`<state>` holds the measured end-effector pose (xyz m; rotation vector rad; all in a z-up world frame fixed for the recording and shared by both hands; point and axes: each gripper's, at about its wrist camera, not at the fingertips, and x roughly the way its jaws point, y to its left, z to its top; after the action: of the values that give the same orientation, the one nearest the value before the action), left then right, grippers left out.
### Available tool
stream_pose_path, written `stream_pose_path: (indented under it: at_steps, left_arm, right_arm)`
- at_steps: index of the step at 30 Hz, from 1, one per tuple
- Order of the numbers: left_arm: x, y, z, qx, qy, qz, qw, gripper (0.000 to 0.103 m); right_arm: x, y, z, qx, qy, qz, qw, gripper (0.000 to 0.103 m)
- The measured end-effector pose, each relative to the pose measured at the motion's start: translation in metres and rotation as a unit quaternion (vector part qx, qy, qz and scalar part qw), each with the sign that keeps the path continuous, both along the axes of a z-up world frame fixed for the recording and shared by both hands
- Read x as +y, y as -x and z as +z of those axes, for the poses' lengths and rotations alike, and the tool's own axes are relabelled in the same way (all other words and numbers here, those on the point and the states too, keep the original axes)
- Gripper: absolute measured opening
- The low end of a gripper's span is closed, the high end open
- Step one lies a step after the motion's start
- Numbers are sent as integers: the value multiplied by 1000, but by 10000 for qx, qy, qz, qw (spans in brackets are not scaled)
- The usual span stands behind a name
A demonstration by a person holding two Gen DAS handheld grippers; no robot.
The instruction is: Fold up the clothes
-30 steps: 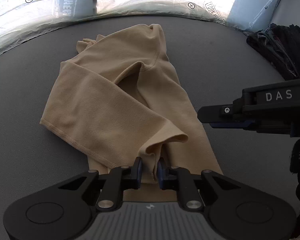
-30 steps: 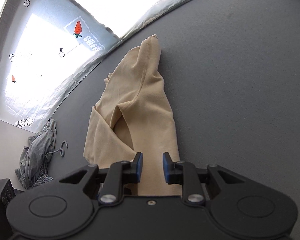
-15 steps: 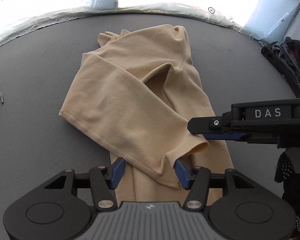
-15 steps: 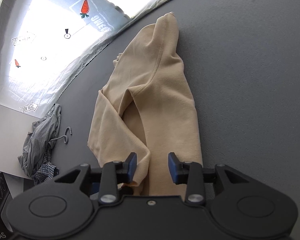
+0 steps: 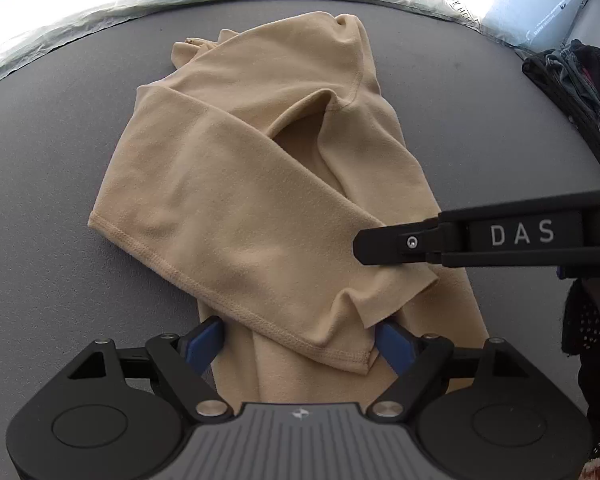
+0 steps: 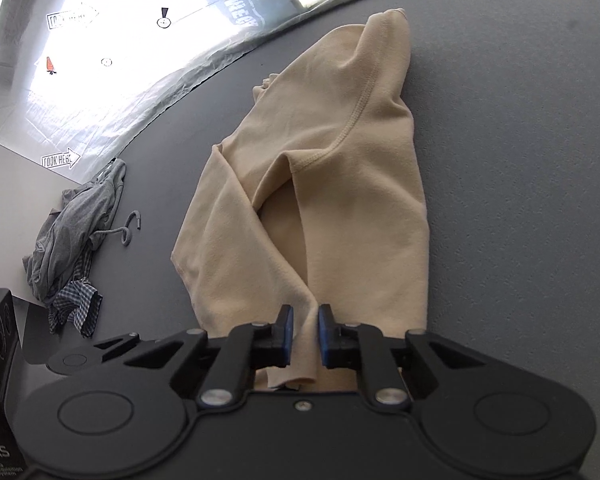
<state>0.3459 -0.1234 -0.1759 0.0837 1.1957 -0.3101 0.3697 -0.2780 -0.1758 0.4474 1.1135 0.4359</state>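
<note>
The left gripper [image 5: 298, 344] points steeply downward, its jaws spread wide and opening — the blue pads [image 5: 202, 344] stand well apart on either side of a folded hem of the tan shirt [image 5: 240, 200], not pressing it. The right gripper [image 6: 303, 338] points down at a shallower slant, and its jaws are closing: the blue pads are drawn close together with a narrow ridge of the same shirt running between them, pinched there. In the left wrist view the right gripper reaches in from the right edge, seen side-on, its black finger [image 5: 400, 244] lying over the cloth — just beyond the left gripper's right-hand pad.
</note>
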Motion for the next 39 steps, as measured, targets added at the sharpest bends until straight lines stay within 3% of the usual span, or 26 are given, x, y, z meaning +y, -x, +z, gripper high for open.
stream_pose_path:
  at_steps: [1, 7, 13, 15, 19, 24, 26, 30, 32, 34, 39]
  left_arm:
    - [-1, 1, 0, 4, -42, 8, 10000, 83]
    - [11, 14, 10, 86, -58, 308, 9995, 83]
    - [16, 41, 25, -89, -105, 478, 9988, 83]
    - [15, 52, 28, -137, -116, 502, 9986, 83]
    - [11, 74, 29, -140, -47, 564, 9983, 83]
    - [5, 100, 27, -75, -27, 658, 9978, 83]
    - [5, 113, 27, -45, -32, 681, 9977, 83]
    - [5, 133, 25, 21, -36, 719, 9974, 83]
    - [6, 142, 24, 57, -52, 742, 9972, 83]
    - [9, 150, 24, 84, -76, 777, 9969, 83]
    - [18, 173, 24, 138, -106, 931, 9955, 83]
  right_arm:
    - [0, 4, 3, -84, 19, -2, 10000, 2]
    - [-10, 27, 25, -370, -472, -233, 9979, 2]
    - [-29, 65, 38, -420, -930, -610, 9929, 2]
    - [-42, 78, 33, -237, -1556, -871, 9837, 2]
    - [-69, 106, 19, 182, -2781, -1358, 9507, 2]
    - [-88, 135, -5, 769, -3388, -1796, 9204, 2]
    - [-93, 147, -12, 947, -3416, -1941, 9147, 2]
    - [-98, 162, -22, 1184, -3130, -2092, 9188, 3]
    - [-98, 168, -26, 1263, -2910, -2143, 9238, 9]
    - [-96, 171, -27, 1270, -2734, -2139, 9292, 31]
    - [-73, 166, -16, 835, -2106, -1610, 9606, 34]
